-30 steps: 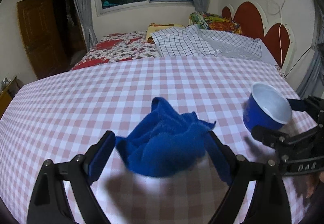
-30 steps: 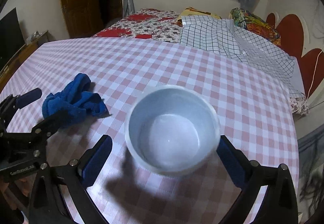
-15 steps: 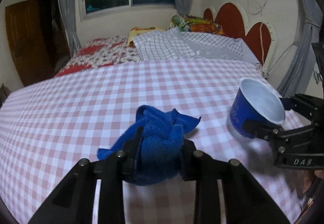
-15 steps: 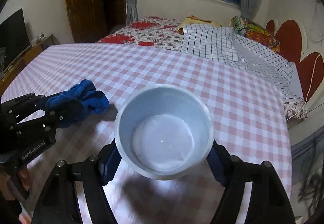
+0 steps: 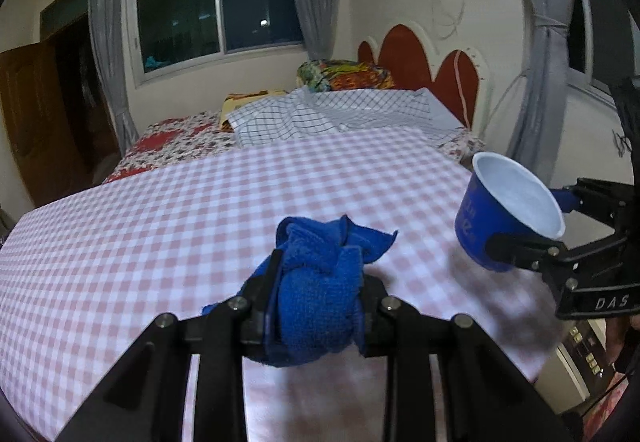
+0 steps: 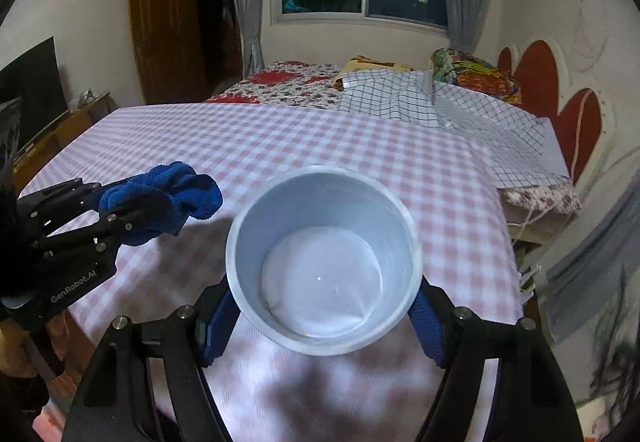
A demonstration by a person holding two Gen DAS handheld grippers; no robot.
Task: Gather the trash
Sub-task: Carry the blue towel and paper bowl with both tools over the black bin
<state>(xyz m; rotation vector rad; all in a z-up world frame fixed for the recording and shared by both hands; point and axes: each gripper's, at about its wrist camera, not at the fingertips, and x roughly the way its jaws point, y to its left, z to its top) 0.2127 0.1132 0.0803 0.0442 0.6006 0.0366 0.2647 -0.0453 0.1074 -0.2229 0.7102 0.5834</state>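
A crumpled blue cloth (image 5: 320, 294) is squeezed between the fingers of my left gripper (image 5: 318, 302), lifted just above the pink checked tablecloth (image 5: 180, 226). From the right wrist view the same cloth (image 6: 160, 202) shows at the left, clamped in the left gripper (image 6: 136, 208). A blue paper cup (image 5: 504, 210) with a white inside hangs in the air to the right, held by my right gripper (image 5: 532, 220). Seen from above, the cup (image 6: 324, 270) is empty and my right gripper (image 6: 320, 318) is shut on its sides.
The table's right edge (image 6: 508, 254) drops off close to the cup. Behind the table lies a bed (image 5: 320, 114) with a checked sheet and red headboard. A wooden door (image 6: 164, 34) and a dark screen (image 6: 32, 90) stand at the left.
Both grippers closed: the left on the blue cloth, the right on the cup. Both then lifted their loads off the table and drew back toward the near right edge.
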